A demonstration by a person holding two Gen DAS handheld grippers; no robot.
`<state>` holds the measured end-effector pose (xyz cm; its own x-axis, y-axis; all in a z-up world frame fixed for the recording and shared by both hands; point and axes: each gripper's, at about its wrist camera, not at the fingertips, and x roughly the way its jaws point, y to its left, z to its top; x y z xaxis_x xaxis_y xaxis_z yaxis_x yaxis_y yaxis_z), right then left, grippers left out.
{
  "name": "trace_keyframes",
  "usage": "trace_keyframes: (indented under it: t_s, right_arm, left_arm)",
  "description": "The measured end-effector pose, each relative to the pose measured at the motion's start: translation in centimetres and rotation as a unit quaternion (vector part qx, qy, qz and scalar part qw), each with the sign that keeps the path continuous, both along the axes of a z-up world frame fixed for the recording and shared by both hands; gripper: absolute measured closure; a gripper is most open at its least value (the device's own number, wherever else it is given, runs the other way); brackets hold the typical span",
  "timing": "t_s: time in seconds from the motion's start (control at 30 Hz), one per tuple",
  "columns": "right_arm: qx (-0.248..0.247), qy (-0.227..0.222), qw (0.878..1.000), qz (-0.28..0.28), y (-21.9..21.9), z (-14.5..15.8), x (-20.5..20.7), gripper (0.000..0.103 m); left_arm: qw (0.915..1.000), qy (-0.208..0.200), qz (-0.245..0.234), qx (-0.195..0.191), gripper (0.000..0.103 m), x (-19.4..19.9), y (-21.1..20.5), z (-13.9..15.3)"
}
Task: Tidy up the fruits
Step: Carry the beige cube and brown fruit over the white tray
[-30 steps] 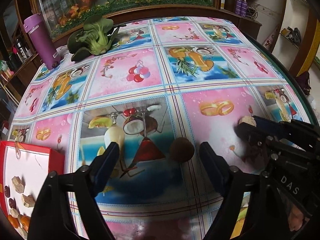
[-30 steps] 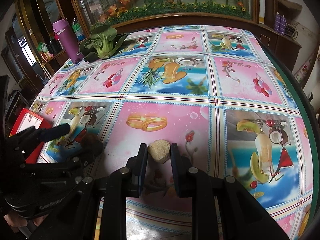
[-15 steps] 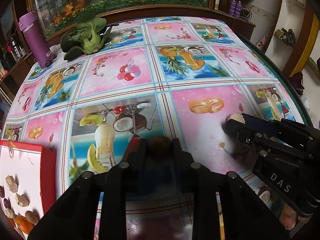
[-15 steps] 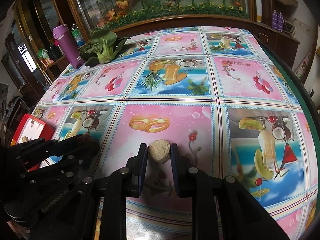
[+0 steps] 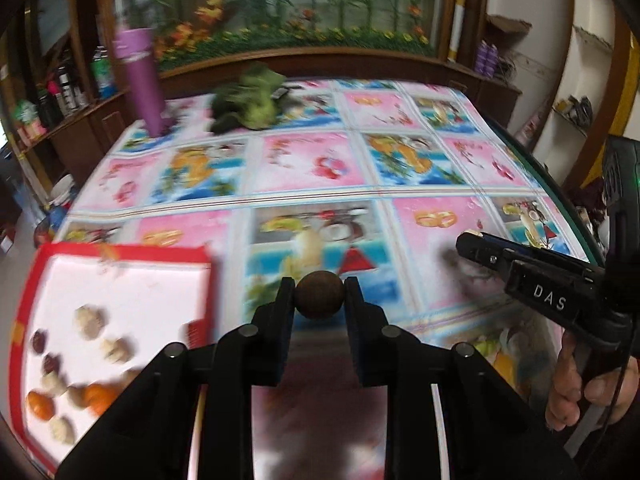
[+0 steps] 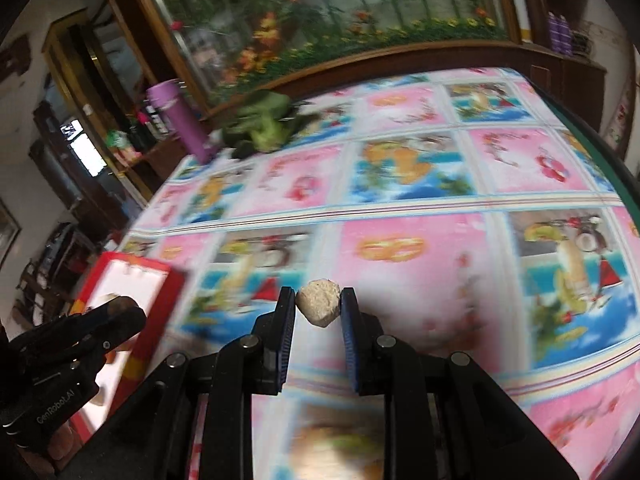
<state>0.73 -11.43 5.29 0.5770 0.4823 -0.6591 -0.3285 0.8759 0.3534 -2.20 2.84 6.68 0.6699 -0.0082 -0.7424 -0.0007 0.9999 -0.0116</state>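
Observation:
My left gripper (image 5: pixel 319 294) is shut on a round brown fruit (image 5: pixel 320 295) and holds it above the table, just right of the red box (image 5: pixel 116 254). The box's white inside holds several pale, dark and orange fruits (image 5: pixel 91 322). My right gripper (image 6: pixel 319 306) is shut on a pale beige lumpy fruit (image 6: pixel 319 307), lifted over the patterned tablecloth (image 6: pixel 400 208). The right gripper shows in the left wrist view (image 5: pixel 466 240) at the right. The left gripper shows in the right wrist view (image 6: pixel 120 312) over the red box (image 6: pixel 132 270).
A purple bottle (image 5: pixel 140 76) and a green leafy vegetable (image 5: pixel 250 102) stand at the table's far side, in front of a wooden-framed flower panel. The table's dark green edge (image 6: pixel 600 148) curves along the right.
Both grippers have lifted their fruits off the table and swung left toward the red box. The view is motion-blurred. One second ago the left gripper was open around the brown fruit.

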Motion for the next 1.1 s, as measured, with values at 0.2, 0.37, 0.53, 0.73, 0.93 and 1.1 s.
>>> trace_keyframes:
  t_s: [0.2, 0.37, 0.53, 0.73, 0.93, 1.1]
  right_arm:
    - [-0.006, -0.036, 0.997, 0.069, 7.4, 2.7, -3.5, 0.082]
    - [-0.020, -0.065, 0.991, 0.118, 13.0, 4.3, -6.4, 0.082]
    - [-0.032, -0.068, 0.986, 0.151, 17.2, 4.3, -8.4, 0.082]
    - [-0.044, -0.066, 0.982, 0.172, 19.9, 3.6, -9.8, 0.082]
    - [-0.058, -0.057, 0.980, 0.184, 21.5, 2.6, -10.9, 0.082]
    - [-0.066, -0.037, 0.982, 0.175, 21.6, 1.3, -10.8, 0.082]
  left_arm:
    - [0.9975, -0.032, 0.063, 0.006, 0.077, -5.0, 5.6, 1.8]
    - [0.9912, -0.062, 0.113, 0.031, 0.076, -8.1, 9.9, 2.8]
    - [0.9852, -0.076, 0.150, 0.032, 0.076, -10.3, 13.7, 2.8]
    - [0.9796, -0.076, 0.184, 0.023, 0.076, -12.7, 17.6, 2.2]
    - [0.9765, -0.069, 0.203, 0.019, 0.076, -13.8, 19.6, 1.3]
    - [0.9761, -0.060, 0.208, 0.016, 0.076, -14.1, 20.5, 0.4]
